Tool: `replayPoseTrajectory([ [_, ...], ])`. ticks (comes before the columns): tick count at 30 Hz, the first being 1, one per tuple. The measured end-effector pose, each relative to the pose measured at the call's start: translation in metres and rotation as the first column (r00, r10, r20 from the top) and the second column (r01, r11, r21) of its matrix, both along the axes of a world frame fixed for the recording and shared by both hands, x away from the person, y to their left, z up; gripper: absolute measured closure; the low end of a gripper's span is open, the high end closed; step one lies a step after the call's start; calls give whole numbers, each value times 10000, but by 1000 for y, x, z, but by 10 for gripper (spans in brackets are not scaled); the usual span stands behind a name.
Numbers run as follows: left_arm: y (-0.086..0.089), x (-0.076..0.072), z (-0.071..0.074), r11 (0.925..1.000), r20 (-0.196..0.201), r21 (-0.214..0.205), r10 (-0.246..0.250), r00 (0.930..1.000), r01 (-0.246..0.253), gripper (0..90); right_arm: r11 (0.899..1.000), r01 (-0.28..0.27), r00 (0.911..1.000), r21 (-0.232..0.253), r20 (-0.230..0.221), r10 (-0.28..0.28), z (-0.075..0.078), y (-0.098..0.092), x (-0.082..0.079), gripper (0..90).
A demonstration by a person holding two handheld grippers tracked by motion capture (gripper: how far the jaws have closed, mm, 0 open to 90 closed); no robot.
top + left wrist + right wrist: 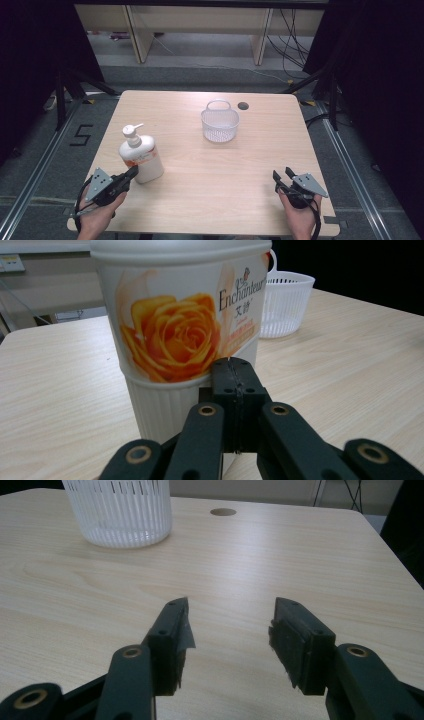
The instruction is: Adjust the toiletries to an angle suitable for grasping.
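A white pump bottle (140, 156) with an orange rose label (175, 335) stands on the left part of the wooden table (210, 170). My left gripper (131, 173) is shut with nothing between its jaws, and its tips (232, 365) sit right against the bottle's lower side. A white slatted basket (220, 122) with a handle stands upright at the table's middle back, also seen as the basket (286, 302) behind the bottle. My right gripper (282, 174) rests open near the front right edge, pointing toward the basket (120, 512), with bare table between its pads (292, 647).
A round cable hole (243, 105) lies in the tabletop just right of the basket. Beyond the table stand light wooden furniture legs (140, 35), cables on the floor and dark curtains at both sides. A floor marking "5" (81, 134) is left of the table.
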State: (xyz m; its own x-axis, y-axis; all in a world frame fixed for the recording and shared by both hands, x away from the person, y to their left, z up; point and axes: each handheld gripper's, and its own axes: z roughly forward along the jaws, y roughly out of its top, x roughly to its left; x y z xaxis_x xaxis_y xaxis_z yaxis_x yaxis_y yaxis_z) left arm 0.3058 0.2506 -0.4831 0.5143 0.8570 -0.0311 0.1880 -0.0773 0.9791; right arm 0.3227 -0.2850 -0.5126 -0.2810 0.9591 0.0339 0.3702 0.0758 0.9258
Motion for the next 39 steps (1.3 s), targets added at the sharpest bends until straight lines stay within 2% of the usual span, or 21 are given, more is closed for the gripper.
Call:
replayPoseTrajectory([
  [2,1,-2,-2,9999,-146,86,137,9998,-136,892,9996,250,9997,-87,76,-249,0,2,-1,496],
  [3,1,-2,-2,9999,-146,86,137,9998,-136,878,10000,3,9997,-45,246,-2,0,2,-1,495],
  [5,3,-5,-4,9997,-117,202,123,9999,-120,805,9999,139,9998,97,157,-140,3,7,-3,494],
  [6,5,-7,-9,9996,-72,290,75,9999,-72,805,9998,-216,9989,14,420,215,5,7,-2,492],
  [8,7,-11,-17,9993,-240,336,177,9996,-169,664,9973,-732,9918,62,1058,722,19,29,-7,467],
  [9,8,-13,-22,9990,-306,381,234,9993,-222,631,9962,-827,9908,255,1095,795,22,36,-9,459],
  [10,10,-15,-25,9989,-336,405,265,9991,-252,575,9920,-1258,9838,-61,1282,1256,27,44,-10,448],
  [11,10,-16,-27,9988,-367,330,362,9987,-350,540,9878,-1558,9783,-32,1374,1548,31,54,-11,443],
  [14,13,-18,-31,9976,-500,407,586,9970,-566,486,9830,-1835,9700,21,1626,1807,35,70,-13,433],
  [15,14,-19,-32,9969,-480,419,689,9965,-669,426,9735,-2275,9586,250,1814,2194,42,92,-14,419],
  [16,15,-19,-33,9962,-530,412,789,9955,-768,408,9705,-2411,9523,44,1940,2357,44,97,-13,417],
  [17,15,-19,-33,9962,-530,412,789,9955,-768,393,9705,-2411,9523,44,1940,2357,44,97,-13,417],
  [18,17,-18,-35,9956,-520,369,883,9947,-865,380,9599,-2787,9424,300,2013,2673,51,114,-12,412],
  [20,18,-18,-37,9950,-519,366,951,9941,-932,362,9458,-3205,9306,517,2037,3042,56,128,-10,409],
  [21,18,-18,-37,9950,-519,366,951,9941,-932,358,9458,-3205,9306,517,2037,3042,56,128,-10,409],
  [22,19,-17,-39,9949,-500,340,969,9940,-953,349,9347,-3516,9172,518,2186,3330,63,144,-7,409],
  [28,24,-15,-41,9933,-548,248,1144,9919,-1132,324,9150,-4011,8924,442,2442,3794,75,186,0,413],
  [29,24,-15,-41,9933,-548,248,1144,9919,-1132,322,9077,-4177,8842,398,2477,3961,76,193,2,416],
  [31,24,-15,-41,9935,-508,203,1127,9923,-1118,321,9079,-4180,8834,321,2473,3980,78,200,2,416],
  [32,24,-15,-41,9936,-502,213,1116,9925,-1106,320,8955,-4430,8728,421,2486,4200,80,213,4,417],
  [39,24,-15,-41,9934,-498,178,1144,9922,-1136,318,8741,-4851,8461,256,2661,4618,90,244,14,411],
])
